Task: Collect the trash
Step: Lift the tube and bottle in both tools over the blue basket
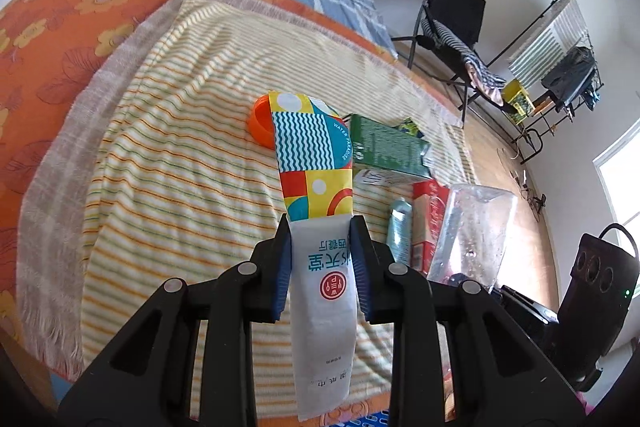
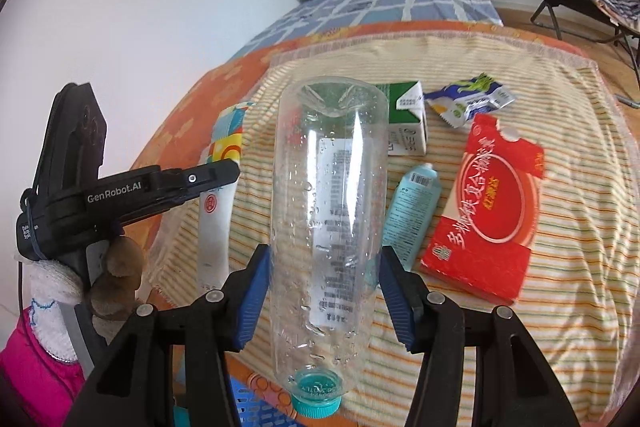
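Both loads run lengthwise between clamped fingers: left gripper (image 1: 320, 263) grips the wrapper (image 1: 318, 227), right gripper (image 2: 325, 291) the bottle (image 2: 328, 211), cap nearest the handle.

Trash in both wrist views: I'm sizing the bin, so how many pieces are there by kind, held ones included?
Plastic bottles: 1, clear bottle in right hand-held gripper
Tubes: 1
Wrappers and sachets: 2, colourful sachet in left hand-held gripper, snack wrapper
Boxes and cartons: 2, red box, green carton
Orange lids: 1
Total: 7
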Demonstrator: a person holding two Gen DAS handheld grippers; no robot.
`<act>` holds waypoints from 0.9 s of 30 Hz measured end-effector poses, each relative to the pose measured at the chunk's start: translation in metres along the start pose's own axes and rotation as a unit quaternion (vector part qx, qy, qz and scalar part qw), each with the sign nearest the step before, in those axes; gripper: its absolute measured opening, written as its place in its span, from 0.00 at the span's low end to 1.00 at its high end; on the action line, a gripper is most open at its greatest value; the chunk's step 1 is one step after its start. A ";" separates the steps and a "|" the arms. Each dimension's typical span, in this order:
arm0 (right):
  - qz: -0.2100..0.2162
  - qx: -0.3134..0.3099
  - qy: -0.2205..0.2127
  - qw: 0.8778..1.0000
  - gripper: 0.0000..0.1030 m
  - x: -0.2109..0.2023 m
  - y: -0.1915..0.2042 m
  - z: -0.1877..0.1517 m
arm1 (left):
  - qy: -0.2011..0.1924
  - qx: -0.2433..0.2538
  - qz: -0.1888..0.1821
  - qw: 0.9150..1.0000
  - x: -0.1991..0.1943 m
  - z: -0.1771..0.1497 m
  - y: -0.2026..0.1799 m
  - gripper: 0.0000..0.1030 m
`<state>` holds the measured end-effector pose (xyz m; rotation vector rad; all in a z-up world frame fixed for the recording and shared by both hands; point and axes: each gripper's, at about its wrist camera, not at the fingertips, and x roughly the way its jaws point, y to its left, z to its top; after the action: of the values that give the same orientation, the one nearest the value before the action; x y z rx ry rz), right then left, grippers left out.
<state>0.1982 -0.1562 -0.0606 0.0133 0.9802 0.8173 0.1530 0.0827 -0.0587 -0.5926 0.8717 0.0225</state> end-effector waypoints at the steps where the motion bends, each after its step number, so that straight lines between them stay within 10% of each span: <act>1: 0.000 -0.002 -0.005 1.000 0.54 -0.005 0.001 -0.001 | -0.003 0.004 0.000 1.000 -0.005 -0.003 -0.002 0.26; 27: -0.007 -0.003 -0.037 0.999 0.54 -0.070 0.006 -0.075 | -0.018 0.091 -0.005 0.996 -0.066 -0.094 -0.047 0.26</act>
<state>0.1181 -0.2206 -0.0509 0.0322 0.9077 0.8021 0.0546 0.0106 -0.0344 -0.4244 0.8254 -0.0542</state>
